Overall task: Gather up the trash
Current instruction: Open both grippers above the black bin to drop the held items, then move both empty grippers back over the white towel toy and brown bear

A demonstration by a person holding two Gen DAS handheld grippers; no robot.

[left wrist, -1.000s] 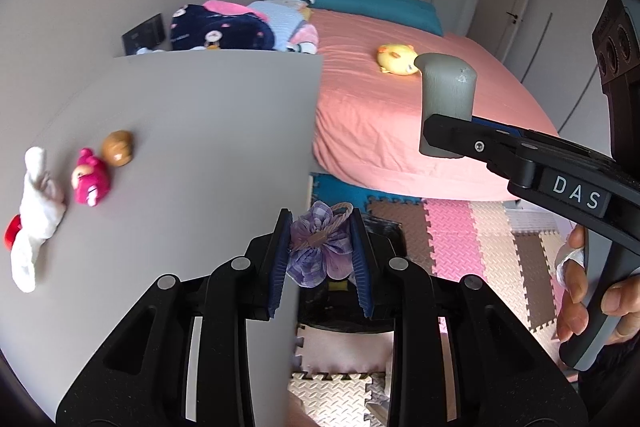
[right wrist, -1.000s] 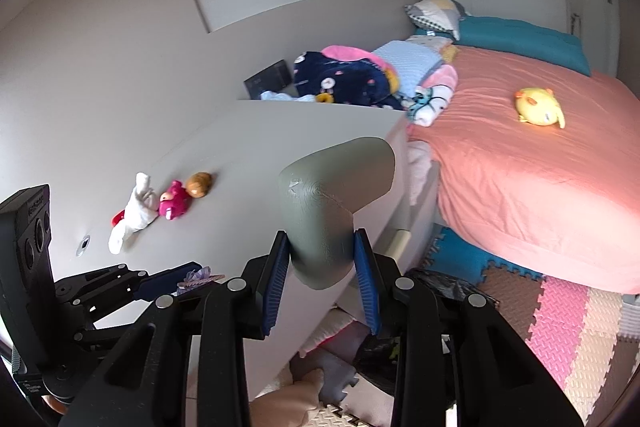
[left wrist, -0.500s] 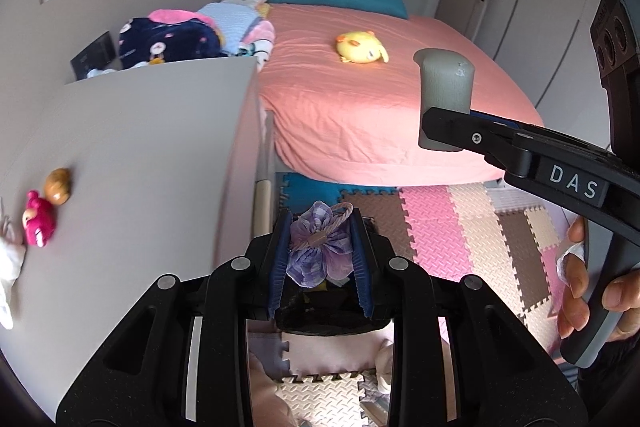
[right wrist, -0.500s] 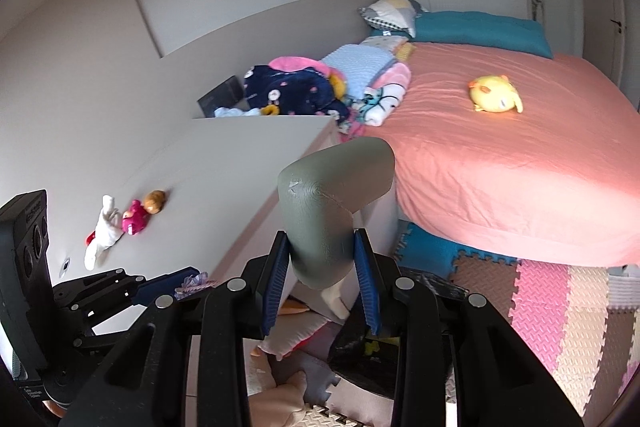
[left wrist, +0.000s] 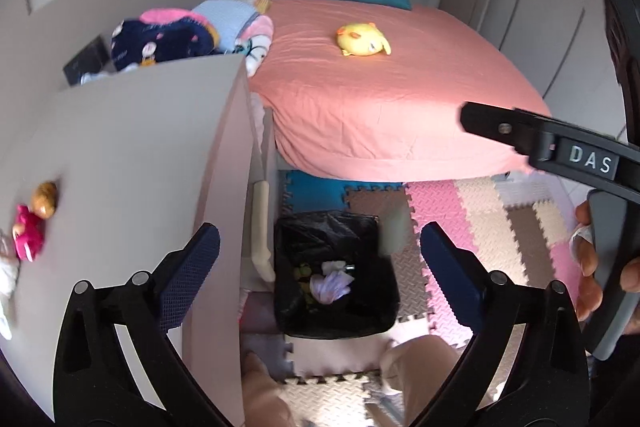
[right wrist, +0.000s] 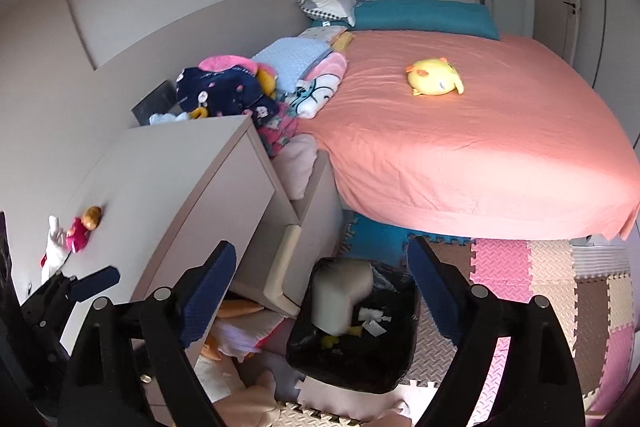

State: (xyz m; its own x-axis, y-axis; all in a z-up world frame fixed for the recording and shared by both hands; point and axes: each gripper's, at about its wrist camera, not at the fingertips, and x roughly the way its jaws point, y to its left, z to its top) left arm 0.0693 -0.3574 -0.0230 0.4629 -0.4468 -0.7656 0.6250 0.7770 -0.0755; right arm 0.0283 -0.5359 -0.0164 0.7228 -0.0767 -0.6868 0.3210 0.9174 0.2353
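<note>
While both of my tools hang over the floor beside the wide bed with the salmon-pink sheet (left wrist: 400,99), which fills the upper right of both views, I take stock from the big things down. Left of the bed stands the pale grey cabinet (left wrist: 132,163), with a few small toys (left wrist: 34,223) at its left edge, and below the bed lies the pink, cream and brown foam puzzle mat (left wrist: 500,219). On that mat, low in the middle of each view, sits the black-lined square waste bin (left wrist: 384,307), pressed close to the cabinet's foot. My left gripper (left wrist: 320,259) has just been opening and now gapes wide with nothing between its blue pads; the crumpled lilac paper flower (left wrist: 332,285) lies inside the bin among other scraps. My right gripper (right wrist: 320,275) has likewise just been spreading its jaws and holds nothing; the grey-green bent foam piece (right wrist: 340,303) shows blurred at the bin's mouth in the right view, seemingly mid-fall, and I cannot tell whether it has settled. In the left view it is only a faint smear at the bin's right rim (left wrist: 394,231), so it may clip the edge. To finish this drop well, I judge I should keep both tools steady above the opening until the foam lands, check it went in, then lift clear without brushing the liner.
</note>
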